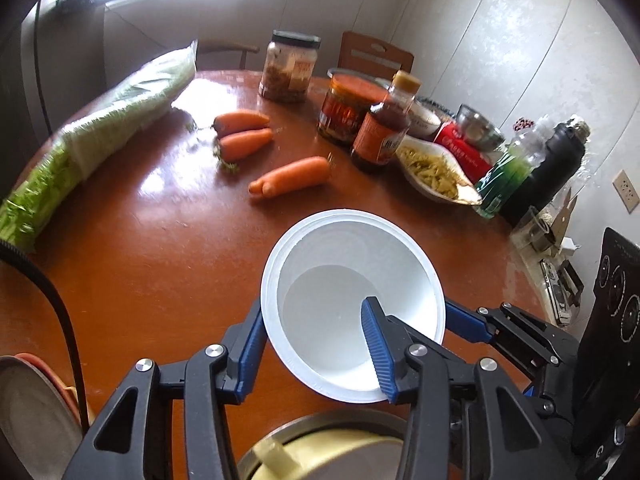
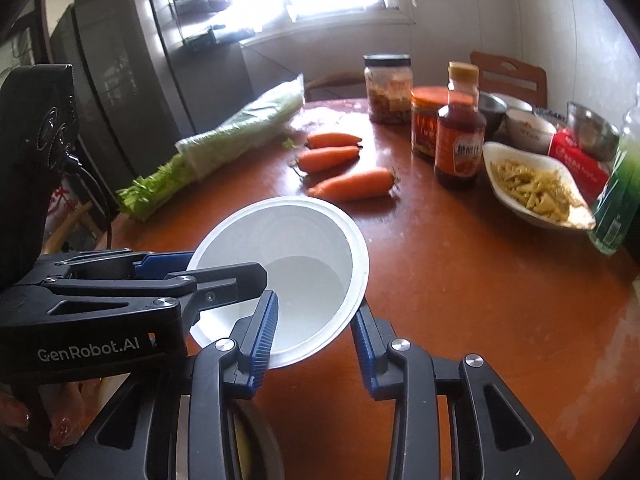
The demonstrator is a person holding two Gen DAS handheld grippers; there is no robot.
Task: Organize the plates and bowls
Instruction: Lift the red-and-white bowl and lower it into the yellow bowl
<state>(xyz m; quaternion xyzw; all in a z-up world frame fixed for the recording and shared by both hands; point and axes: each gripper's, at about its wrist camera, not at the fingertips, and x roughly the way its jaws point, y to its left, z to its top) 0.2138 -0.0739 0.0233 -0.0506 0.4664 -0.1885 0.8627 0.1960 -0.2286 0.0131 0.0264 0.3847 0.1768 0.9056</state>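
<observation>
Kitchen scene, round brown table [image 1: 168, 248] with three carrots [image 1: 292, 180], bagged celery [image 1: 120, 120], jars and a sauce bottle [image 1: 384, 128] along the far side. White bowl [image 1: 352, 304] is tilted, held up off the table between both tools. Left tool [image 1: 312, 344]: one finger inside the bowl, the other outside its left wall, clamped on the near rim. Right tool [image 2: 316, 340]: one finger inside, the other outside the right wall, gripping the same bowl's rim. Dish of yellow shredded food [image 2: 532, 188] sits right of the bowl, well apart.
</observation>
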